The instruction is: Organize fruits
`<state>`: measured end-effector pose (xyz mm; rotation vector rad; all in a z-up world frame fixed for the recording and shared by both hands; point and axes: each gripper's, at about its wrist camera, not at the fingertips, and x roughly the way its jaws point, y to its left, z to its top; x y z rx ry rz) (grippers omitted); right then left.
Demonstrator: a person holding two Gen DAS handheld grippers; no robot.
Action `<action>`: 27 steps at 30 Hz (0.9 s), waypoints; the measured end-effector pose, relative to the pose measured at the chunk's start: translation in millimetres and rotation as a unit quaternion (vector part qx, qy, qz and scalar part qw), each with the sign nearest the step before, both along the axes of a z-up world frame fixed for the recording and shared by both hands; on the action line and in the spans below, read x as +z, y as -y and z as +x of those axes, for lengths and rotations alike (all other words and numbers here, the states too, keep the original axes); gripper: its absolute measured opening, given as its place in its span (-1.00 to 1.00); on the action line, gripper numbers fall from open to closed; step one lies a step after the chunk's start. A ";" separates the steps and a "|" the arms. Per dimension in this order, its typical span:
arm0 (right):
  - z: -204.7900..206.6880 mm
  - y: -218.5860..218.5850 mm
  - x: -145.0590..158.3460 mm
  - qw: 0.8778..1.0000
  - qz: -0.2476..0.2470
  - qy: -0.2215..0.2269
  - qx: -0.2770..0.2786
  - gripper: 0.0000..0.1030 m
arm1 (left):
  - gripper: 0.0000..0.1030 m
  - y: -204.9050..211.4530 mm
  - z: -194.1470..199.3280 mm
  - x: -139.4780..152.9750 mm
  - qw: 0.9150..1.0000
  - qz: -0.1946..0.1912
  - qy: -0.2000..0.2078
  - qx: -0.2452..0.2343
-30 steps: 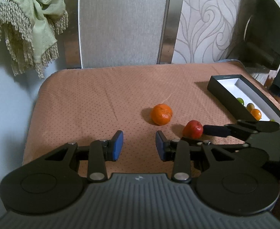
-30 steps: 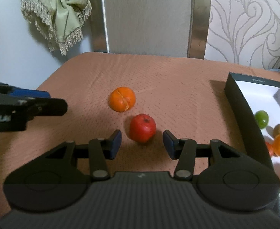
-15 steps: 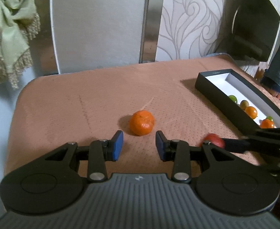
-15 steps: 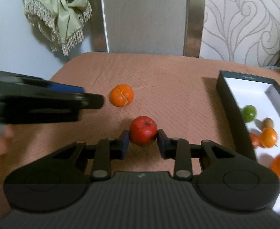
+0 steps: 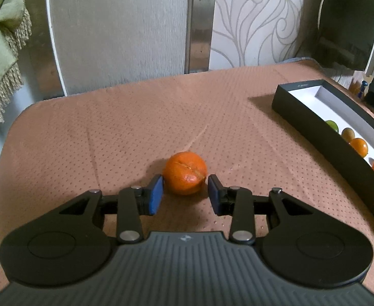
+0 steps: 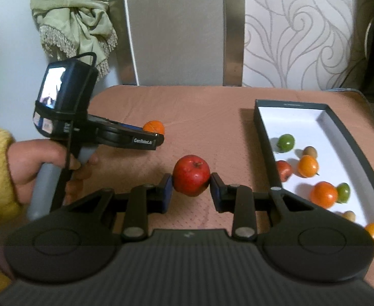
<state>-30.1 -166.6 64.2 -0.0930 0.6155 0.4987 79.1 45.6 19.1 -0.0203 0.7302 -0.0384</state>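
Note:
A split-skinned orange (image 5: 185, 176) lies on the brown cloth between the blue pads of my left gripper (image 5: 185, 195). The pads stand a little off each side of it, so the gripper is open. In the right wrist view the same orange (image 6: 154, 126) peeks out past the left gripper (image 6: 158, 137), which a hand in a yellow sleeve holds. My right gripper (image 6: 191, 191) is shut on a red apple (image 6: 191, 174), both pads pressing its sides, a little above the cloth. To the right, a dark box (image 6: 263, 137) with a white inside holds several small fruits.
The box (image 5: 314, 127) runs along the table's right side, its near wall facing the grippers. A grey chair back (image 5: 120, 33) stands behind the far edge. A green fringed cloth (image 6: 74, 15) hangs at the back left. A dark object (image 5: 347, 25) sits at the back right corner.
My left gripper has moved up to the orange, which now sits between its pads. My right gripper has shut on the red apple and lifted it off the cloth.

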 end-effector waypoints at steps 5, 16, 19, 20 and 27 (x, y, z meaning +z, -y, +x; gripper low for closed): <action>-5.4 11.7 2.2 1.000 0.002 0.000 -0.012 -0.32 | -0.18 -0.9 0.9 -0.6 1.000 -0.003 0.000 0.008; -5.5 40.3 3.0 0.999 0.014 -0.001 -0.039 -0.32 | -0.23 2.8 -5.1 8.0 1.000 -0.002 0.000 0.027; -4.7 47.7 2.4 0.999 0.021 -0.003 -0.041 -0.32 | -0.23 4.6 -8.2 11.6 1.000 -0.001 0.001 0.031; -5.0 49.8 2.2 0.999 0.022 -0.004 -0.040 -0.32 | -0.23 5.8 -9.4 12.7 0.999 0.000 0.002 0.034; -4.2 59.6 6.0 0.999 0.028 0.003 -0.032 -0.32 | -0.23 20.9 -16.2 28.4 0.999 0.001 0.016 0.031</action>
